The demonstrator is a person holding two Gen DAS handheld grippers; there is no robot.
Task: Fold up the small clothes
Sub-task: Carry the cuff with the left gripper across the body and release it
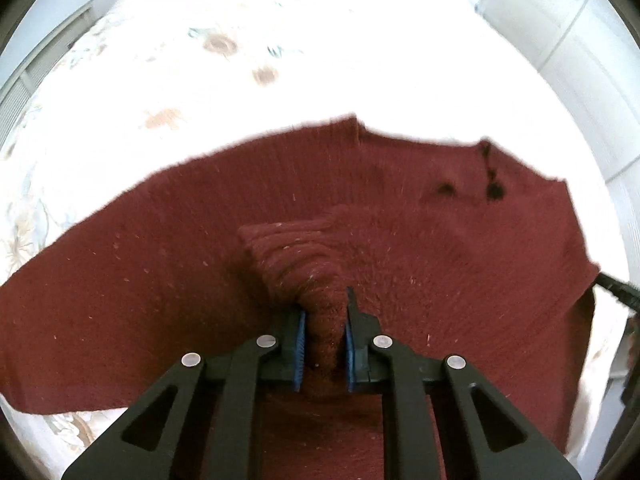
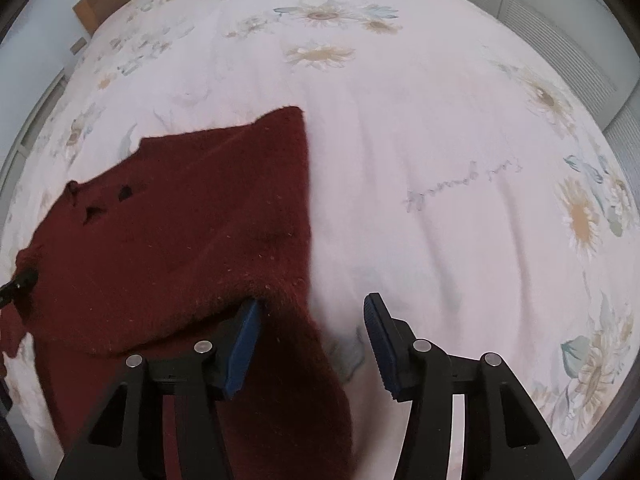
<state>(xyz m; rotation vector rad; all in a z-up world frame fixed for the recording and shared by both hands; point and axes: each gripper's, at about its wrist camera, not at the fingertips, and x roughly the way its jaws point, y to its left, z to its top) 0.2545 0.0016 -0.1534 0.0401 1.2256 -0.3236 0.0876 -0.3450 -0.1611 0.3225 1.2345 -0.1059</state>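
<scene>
Left gripper (image 1: 325,344) pinching sweater (image 1: 160,280) cuff, upright

Illegible cursive script on the bedspread (image 2: 460,184)

Dark red sweater (image 1: 160,280), floral white bedspread (image 2: 440,160)

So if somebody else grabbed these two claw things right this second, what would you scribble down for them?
Left claw: shut on a bunched fold of the dark red sweater, near its middle.
Right claw: open; the sweater's right edge hangs between the pads, not pinched.
Sweater: spread on the flowered bedspread, neckline end away from you. The other claw's tip shows at the sweater's far side in each view.
Done: cloth gathered in the left claw; no finished fold visible.
Left: grip the right edge, make the folds and lay the sweater flat.
</scene>
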